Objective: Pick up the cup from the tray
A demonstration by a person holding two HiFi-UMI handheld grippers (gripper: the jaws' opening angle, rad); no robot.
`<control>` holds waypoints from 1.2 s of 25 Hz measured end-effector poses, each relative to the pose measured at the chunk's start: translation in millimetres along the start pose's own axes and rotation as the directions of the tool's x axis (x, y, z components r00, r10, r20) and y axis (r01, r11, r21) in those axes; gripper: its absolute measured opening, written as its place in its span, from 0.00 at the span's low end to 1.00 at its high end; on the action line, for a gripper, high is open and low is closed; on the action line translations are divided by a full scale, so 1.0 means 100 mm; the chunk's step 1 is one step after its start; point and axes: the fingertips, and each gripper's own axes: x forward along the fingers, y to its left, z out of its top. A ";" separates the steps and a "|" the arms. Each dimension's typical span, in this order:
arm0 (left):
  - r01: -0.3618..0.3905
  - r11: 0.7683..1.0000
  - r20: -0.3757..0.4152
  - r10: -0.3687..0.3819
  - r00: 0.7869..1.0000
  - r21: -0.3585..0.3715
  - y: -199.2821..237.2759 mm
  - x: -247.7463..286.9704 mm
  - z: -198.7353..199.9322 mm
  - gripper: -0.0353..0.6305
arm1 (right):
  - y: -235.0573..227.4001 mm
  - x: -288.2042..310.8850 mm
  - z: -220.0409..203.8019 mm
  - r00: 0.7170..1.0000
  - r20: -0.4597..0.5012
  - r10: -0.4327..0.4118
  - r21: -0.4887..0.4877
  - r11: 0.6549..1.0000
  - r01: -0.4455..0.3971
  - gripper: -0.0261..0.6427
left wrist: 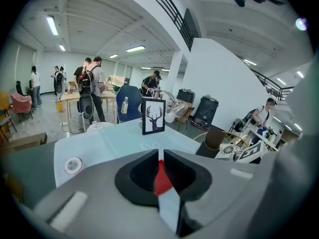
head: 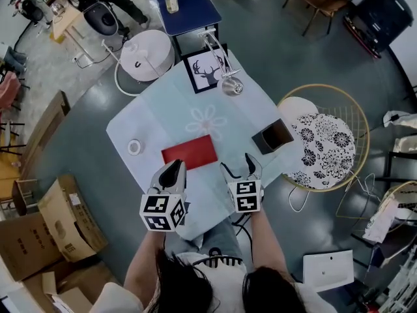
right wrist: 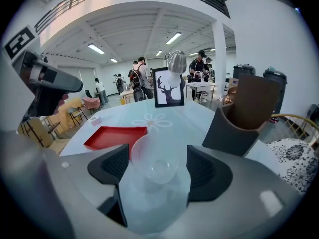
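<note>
Right gripper [right wrist: 158, 157] pinches the clear cup [right wrist: 155, 171], beside the red tray [head: 189, 152]. Left gripper [left wrist: 160, 156] is pressed together. A dark box [head: 272, 136] stands on the tabletop [head: 150, 119].

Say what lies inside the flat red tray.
Nothing shows on the flat red tray; the left claw covers one near corner. The right claw holds the clear plastic cup.

Table [head: 150, 119] w/ red tray [head: 189, 151], deer pic [head: 205, 72], dark box [head: 273, 136], maybe tape roll [head: 134, 147].
</note>
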 end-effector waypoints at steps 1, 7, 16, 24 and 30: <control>-0.001 1.000 0.000 0.001 1.000 0.002 0.00 0.00 0.00 0.09 | -0.01 -0.01 0.02 1.000 0.006 -0.006 0.003 1.000 0.006 0.63; 0.013 1.000 0.006 -0.013 1.000 -0.002 -0.07 -0.02 -0.02 0.09 | 0.01 -0.13 0.19 0.999 0.043 -0.004 -0.026 1.000 0.006 0.63; 0.007 1.000 0.071 -0.006 0.997 -0.021 -0.06 -0.24 0.17 0.09 | 0.17 -0.56 0.65 0.985 0.167 -0.045 -0.044 0.998 0.053 0.60; 0.017 1.000 0.142 -0.018 0.990 0.004 -0.11 -0.42 0.37 0.09 | 0.20 -1.02 1.04 0.948 0.305 -0.094 0.106 0.992 0.064 0.56; 0.046 0.999 0.181 -0.047 0.982 0.012 -0.21 -0.54 0.46 0.09 | 0.09 -1.26 1.15 0.910 0.350 -0.223 0.079 0.975 0.208 0.41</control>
